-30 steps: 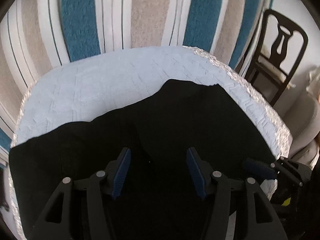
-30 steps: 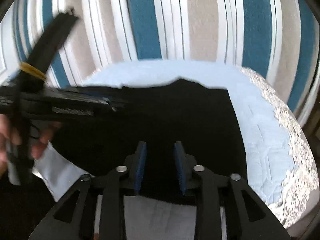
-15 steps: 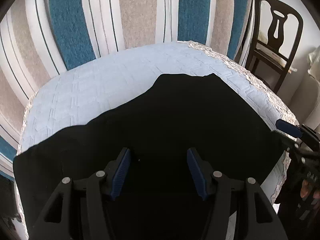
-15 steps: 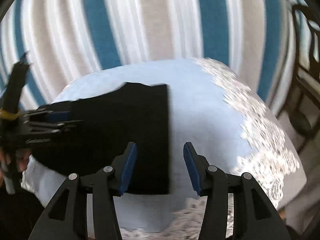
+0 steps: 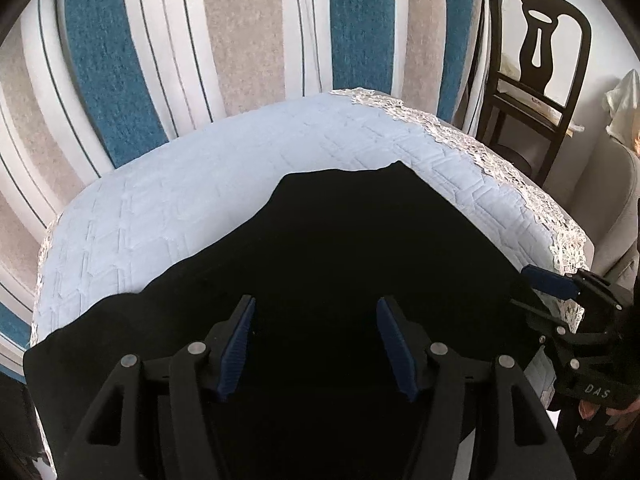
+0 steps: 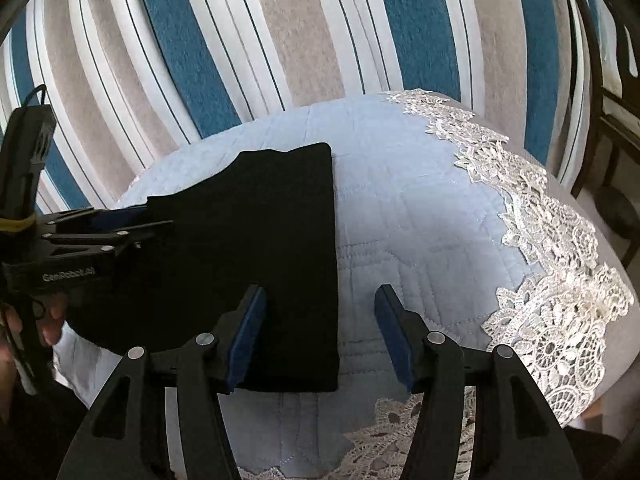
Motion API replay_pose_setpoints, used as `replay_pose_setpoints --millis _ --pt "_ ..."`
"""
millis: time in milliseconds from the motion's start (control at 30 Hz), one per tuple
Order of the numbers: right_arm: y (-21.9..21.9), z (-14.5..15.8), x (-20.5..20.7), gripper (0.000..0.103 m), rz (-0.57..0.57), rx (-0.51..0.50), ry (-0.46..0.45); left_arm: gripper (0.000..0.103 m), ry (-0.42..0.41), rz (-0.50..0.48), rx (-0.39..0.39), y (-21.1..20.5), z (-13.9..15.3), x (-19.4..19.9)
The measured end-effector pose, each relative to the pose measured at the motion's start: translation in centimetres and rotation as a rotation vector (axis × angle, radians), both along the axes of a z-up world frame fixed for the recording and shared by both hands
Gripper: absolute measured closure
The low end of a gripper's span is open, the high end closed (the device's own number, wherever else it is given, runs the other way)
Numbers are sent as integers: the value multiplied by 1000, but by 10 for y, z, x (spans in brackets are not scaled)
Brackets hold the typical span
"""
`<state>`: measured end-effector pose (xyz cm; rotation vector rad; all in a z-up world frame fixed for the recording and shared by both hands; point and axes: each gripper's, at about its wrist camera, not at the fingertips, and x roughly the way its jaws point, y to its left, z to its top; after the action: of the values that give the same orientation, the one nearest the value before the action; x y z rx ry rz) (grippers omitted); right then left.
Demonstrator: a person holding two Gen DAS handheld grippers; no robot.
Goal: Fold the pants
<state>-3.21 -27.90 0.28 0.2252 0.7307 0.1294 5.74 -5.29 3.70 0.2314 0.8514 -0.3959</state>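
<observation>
- The left gripper (image 5: 316,350) hangs over the black pants (image 5: 344,264) with its blue pads (image 5: 236,350) spread; its jaws are opening and nothing is pinched between them, only dark cloth lying below.
- The right gripper (image 6: 318,338) has its jaws opening too, wide apart, with no cloth pressed by either pad; the left pad is over the near right corner of the pants (image 6: 256,248), the right pad over bare quilt.
- The pants lie flat on the light blue quilted cover (image 6: 404,208) of the worktop, folded into a dark block with a straight right edge and a stepped far edge.
- In the right wrist view the left gripper (image 6: 120,226) reaches in from the left over the pants, with fingers of the person's hand (image 6: 50,320) around its handle.
- White lace trim (image 6: 560,264) runs along the right and near edges of the cover.
- Beyond the worktop lies a rug (image 5: 248,40) striped blue, beige and white.
- A dark wooden chair (image 5: 536,64) stands at the far right.
</observation>
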Motion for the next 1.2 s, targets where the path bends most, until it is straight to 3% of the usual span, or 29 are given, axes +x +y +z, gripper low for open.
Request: replay_pose_setpoints --millis 400,500,567,733,800,933,1100,1200 --pt "-5 -2 -2 47 61 99 -1 33 111 -103 -97 -25 -1 8" --pt "-8 -4 -2 65 62 175 6 33 167 -161 -114 -37 1 10" --pt "-10 -6 -3 68 44 206 3 33 188 -176 -132 -45 3 12" --pt "-11 3 -9 88 66 242 -42 31 258 -188 -167 -63 13 30" --pt "-7 9 -12 89 94 239 -73 30 259 -201 -166 -71 21 35" --pt "4 18 -15 90 134 237 -114 30 243 -220 -116 -87 34 41" --pt "23 28 -20 90 177 216 -155 29 278 -249 55 -109 29 45" --pt "32 33 -21 90 201 211 -172 30 275 -236 111 -110 24 45"
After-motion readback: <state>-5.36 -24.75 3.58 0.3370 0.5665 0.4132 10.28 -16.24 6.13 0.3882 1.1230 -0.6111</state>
